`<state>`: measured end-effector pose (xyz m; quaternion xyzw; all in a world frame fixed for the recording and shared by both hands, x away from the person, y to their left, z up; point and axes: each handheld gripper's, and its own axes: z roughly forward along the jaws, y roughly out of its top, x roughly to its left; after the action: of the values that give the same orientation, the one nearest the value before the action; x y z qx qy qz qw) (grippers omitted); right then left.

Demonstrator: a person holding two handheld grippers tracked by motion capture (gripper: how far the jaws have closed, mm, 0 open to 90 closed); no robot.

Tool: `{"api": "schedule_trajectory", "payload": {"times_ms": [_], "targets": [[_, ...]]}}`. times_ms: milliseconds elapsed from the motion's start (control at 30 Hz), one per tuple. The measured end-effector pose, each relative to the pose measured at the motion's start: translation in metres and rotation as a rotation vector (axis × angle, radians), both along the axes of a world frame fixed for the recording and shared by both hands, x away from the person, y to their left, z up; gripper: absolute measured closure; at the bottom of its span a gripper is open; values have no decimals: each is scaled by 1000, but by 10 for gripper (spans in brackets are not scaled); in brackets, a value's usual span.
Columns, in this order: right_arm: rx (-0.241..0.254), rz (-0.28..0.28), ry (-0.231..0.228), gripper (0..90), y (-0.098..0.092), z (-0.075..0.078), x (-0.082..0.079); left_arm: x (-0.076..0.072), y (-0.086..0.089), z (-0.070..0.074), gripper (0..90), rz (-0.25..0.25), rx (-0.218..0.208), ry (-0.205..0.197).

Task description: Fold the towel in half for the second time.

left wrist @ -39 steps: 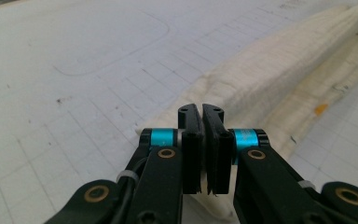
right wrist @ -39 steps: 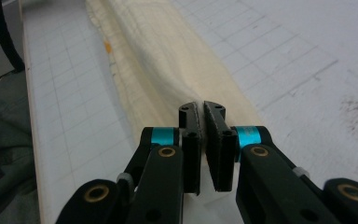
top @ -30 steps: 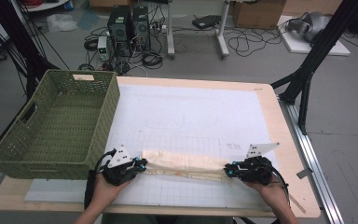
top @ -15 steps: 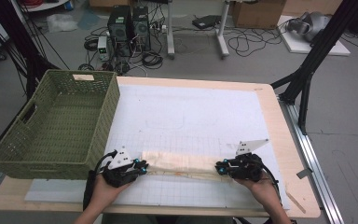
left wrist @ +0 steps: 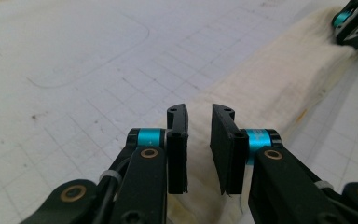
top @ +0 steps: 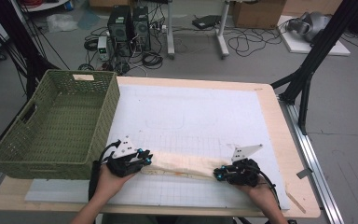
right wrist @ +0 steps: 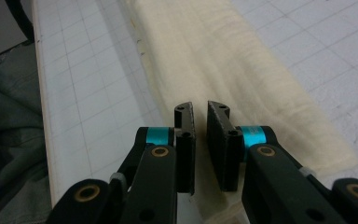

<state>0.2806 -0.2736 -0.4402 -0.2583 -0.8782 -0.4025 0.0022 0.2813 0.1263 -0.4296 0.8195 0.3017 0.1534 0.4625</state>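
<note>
— Your left tongs (top: 145,160) rest over one end of the folded cream cloth (top: 182,164). Their jaws have just eased apart to a narrow slit and pinch nothing. The green basket (top: 51,154) stands just beside them, on their outer side.

— From there the cloth lies flat across to your right tongs (top: 219,173). Those jaws have just been narrowing over its far end, but a slit remains, with no grip yet.

— I'd say the long fold is done. You've yet to grasp the ends, fold again, or basket it.
</note>
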Motion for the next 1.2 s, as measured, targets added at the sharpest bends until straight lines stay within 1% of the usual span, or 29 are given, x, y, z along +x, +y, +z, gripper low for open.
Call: {"api": "schedule_trajectory", "payload": {"times_ms": [33, 100, 133, 167, 200, 300, 333, 400, 433, 467, 500, 533, 600, 633, 667, 700, 733, 767, 800, 833, 900, 967, 1067, 1100, 1167, 1200], "targets": [[0, 0, 0, 814, 0, 0, 0, 0, -2, -3, 760, 0, 9, 16], [-3, 0, -4, 813, -2, -1, -1, 0, -3, -9, 764, -7, 35, 28], [-2, 1, -9, 814, -4, -1, -1, 0, -4, -14, 764, -11, 65, 43], [-2, 1, -9, 814, -4, -1, -1, 0, -4, -14, 765, -11, 65, 43], [-7, -2, -12, 813, -6, -1, -2, -1, -2, -18, 768, -10, 93, 43], [-13, -5, -22, 813, -10, -1, -5, -1, 0, -19, 773, -9, 88, 42], [-12, -8, -29, 813, -12, -2, -6, -2, -1, -18, 773, -7, 94, 36], [-11, -12, -27, 806, -15, -1, -6, -3, -2, -18, 772, -9, 106, 27], [-15, -12, -31, 795, -14, 0, -6, -2, -2, -18, 770, -11, 106, 28], [-21, -10, -46, 775, -14, 1, -6, -2, -2, -18, 768, -11, 106, 28], [-15, -7, -62, 761, -13, 4, -6, -2, -1, -16, 760, -16, 88, 24], [1, -14, -77, 747, -13, 7, -6, -2, -1, -16, 745, -16, 88, 24], [24, -25, -99, 709, -11, 13, -4, -4, -1, -12, 731, -24, 54, 3], [30, -30, -110, 697, -10, 15, -2, -4, -2, -7, 719, -32, 32, -9], [33, -32, -124, 678, -8, 17, 0, -4, -3, -6, 707, -36, 30, -16], [28, -41, -133, 657, -6, 19, 2, -3, -5, -5, 698, -37, 34, -20], [25, -41, -142, 648, -3, 20, 4, -2, -6, -4, 687, -42, 42, -22], [22, -38, -147, 632, -1, 20, 6, -2, -6, -4, 671, -42, 42, -22], [10, -42, -149, 617, 1, 20, 7, 1, -8, -6, 656, -41, 61, -15], [-2, -36, -149, 606, 2, 18, 8, 1, -8, -6, 646, -41, 61, -15], [-40, -38, -138, 575, 4, 15, 8, 3, -7, -10, 632, -37, 72, 5], [-53, -40, -134, 557, 3, 10, 6, 3, -4, -16, 626, -27, 95, 25], [-83, -31, -134, 543, 1, 4, 1, 2, -2, -18, 628, -24, 98, 22], [-95, -31, -133, 542, 0, 2, -1, 1, -2, -18, 632, -24, 117, 13], [-101, -28, -152, 543, -3, 1, -6, 0, -3, -18, 633, -20, 123, 9], [-101, -35, -151, 544, -5, 1, -8, 1, -3, -17, 633, -27, 136, 5]]}}
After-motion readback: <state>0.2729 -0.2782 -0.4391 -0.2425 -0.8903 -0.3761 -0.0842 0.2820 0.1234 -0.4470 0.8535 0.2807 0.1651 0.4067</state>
